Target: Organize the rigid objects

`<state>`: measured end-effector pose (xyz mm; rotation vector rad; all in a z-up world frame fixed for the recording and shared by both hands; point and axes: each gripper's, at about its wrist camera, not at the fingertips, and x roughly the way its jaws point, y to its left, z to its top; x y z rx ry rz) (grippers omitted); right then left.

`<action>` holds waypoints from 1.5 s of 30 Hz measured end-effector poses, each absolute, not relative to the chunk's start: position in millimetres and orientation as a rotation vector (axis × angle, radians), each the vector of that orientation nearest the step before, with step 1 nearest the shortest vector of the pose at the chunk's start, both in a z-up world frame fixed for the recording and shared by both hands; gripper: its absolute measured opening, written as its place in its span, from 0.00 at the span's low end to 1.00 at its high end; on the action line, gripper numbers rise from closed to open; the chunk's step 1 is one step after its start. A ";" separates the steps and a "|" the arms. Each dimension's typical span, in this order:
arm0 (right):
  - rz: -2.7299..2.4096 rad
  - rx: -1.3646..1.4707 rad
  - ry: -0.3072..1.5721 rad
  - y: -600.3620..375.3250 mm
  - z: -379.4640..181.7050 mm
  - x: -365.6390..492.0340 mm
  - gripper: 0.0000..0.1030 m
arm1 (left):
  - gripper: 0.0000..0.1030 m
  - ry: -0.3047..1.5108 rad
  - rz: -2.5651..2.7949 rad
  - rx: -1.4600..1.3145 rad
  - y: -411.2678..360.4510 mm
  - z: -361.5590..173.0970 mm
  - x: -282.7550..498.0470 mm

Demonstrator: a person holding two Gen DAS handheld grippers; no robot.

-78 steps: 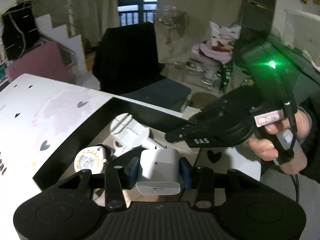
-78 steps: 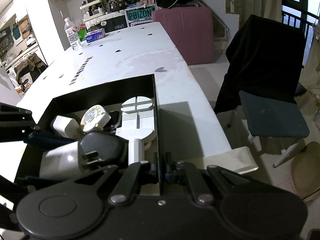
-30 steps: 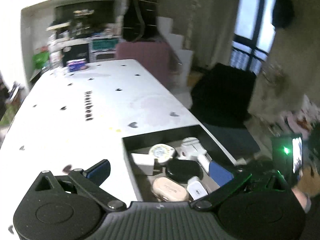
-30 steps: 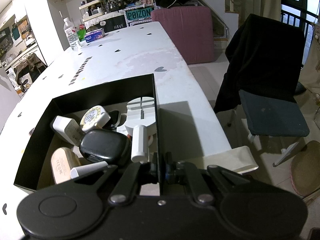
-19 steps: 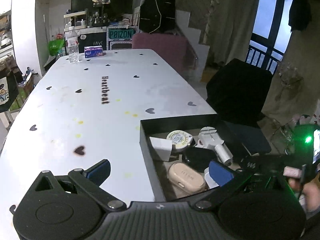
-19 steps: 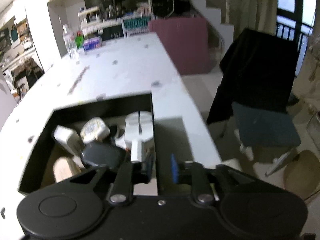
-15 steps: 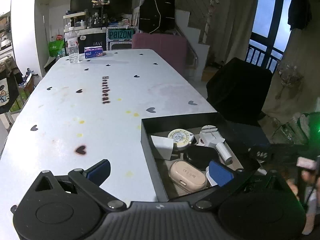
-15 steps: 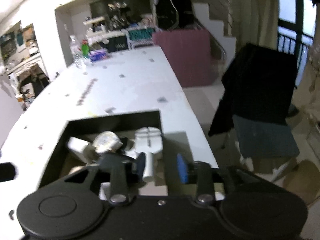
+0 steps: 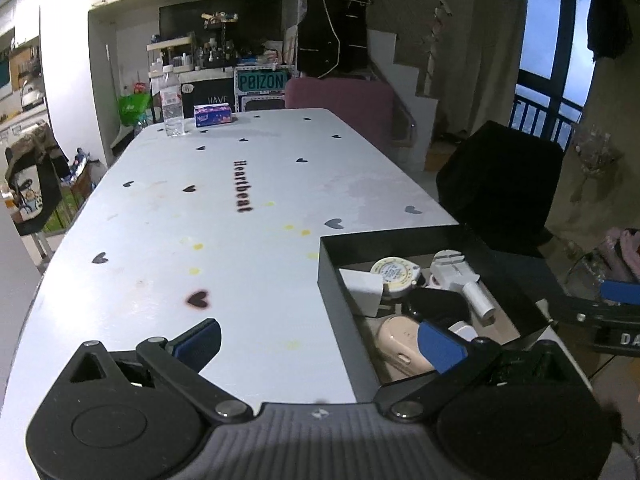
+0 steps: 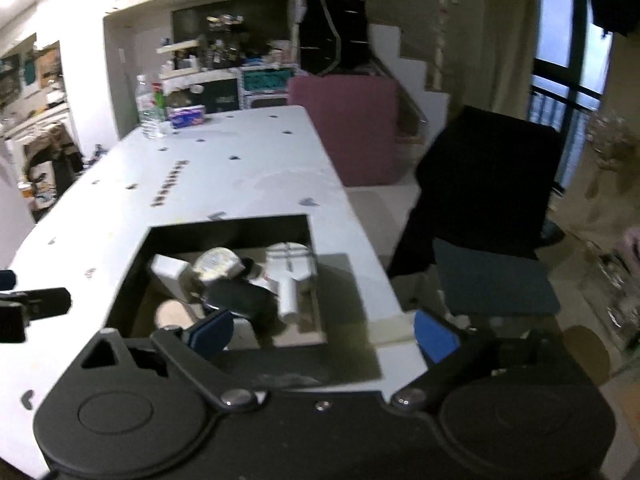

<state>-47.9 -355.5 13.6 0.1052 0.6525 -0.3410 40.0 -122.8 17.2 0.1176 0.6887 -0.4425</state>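
Observation:
A black open box (image 9: 332, 276) stands at the near right corner of the white table (image 9: 224, 216); it also shows in the right wrist view (image 10: 308, 224). Inside lie a round yellow-white tape measure (image 9: 394, 272), a white adapter (image 9: 366, 288), a white round-headed tool (image 9: 454, 270), a black case (image 9: 436, 306) and a beige earbud case (image 9: 400, 344). My left gripper (image 9: 320, 340) is open and empty, above the table's near edge beside the box. My right gripper (image 10: 322, 334) is open and empty, raised over the box's near right corner.
A water bottle (image 9: 172, 106) and a small purple tissue pack (image 9: 213, 115) stand at the table's far end. A black-draped chair (image 9: 500, 192) stands right of the table. Shelves and clutter line the back wall. The right view is motion-blurred.
My left gripper released the white adapter into the box and drew back to the table's left side. My right gripper let go of the box wall, opened wide and lifted away.

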 end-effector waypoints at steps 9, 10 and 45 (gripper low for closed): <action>-0.364 0.142 0.633 -353.7 15.9 -60.7 0.98 | 1.00 0.685 -0.440 0.144 -124.2 9.7 37.5; -0.366 0.143 0.634 -353.0 16.3 -60.7 0.98 | 1.00 0.685 -0.440 0.147 -124.1 9.2 37.4; -0.358 0.100 0.639 -338.9 3.8 -62.6 1.00 | 1.00 0.690 -0.412 0.186 -122.5 5.7 35.4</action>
